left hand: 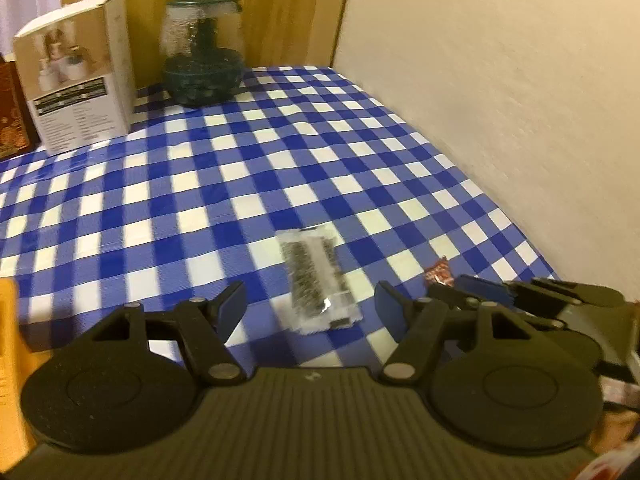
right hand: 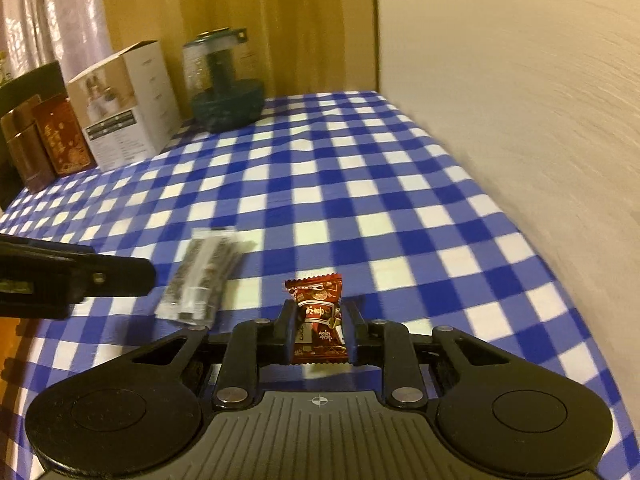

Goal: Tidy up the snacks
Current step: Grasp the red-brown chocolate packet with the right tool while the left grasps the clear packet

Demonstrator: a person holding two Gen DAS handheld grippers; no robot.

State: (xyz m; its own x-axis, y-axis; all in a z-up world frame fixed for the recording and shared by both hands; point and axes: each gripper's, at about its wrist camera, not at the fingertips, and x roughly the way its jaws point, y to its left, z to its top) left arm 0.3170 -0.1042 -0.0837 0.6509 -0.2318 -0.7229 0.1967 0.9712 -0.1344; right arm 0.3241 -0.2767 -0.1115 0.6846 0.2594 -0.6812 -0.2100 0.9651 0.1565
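Observation:
A clear wrapped snack bar [left hand: 316,278] with dark filling lies flat on the blue-and-white checked tablecloth [left hand: 280,152]. My left gripper [left hand: 310,300] is open, its fingers on either side of the bar's near end. The bar also shows in the right wrist view [right hand: 202,278]. My right gripper [right hand: 318,328] is shut on a red wrapped candy [right hand: 318,316] and holds it just above the cloth. That candy's tip [left hand: 438,272] and the right gripper [left hand: 520,292] show at the right in the left wrist view. The left gripper's finger [right hand: 76,276] shows at the left in the right wrist view.
At the back stand a white product box [left hand: 80,76], a dark green glass jar with lid [left hand: 204,52], and brown and red tins [right hand: 44,144]. A cream wall [left hand: 500,100] runs along the table's right edge. An orange object [left hand: 8,360] sits at the near left.

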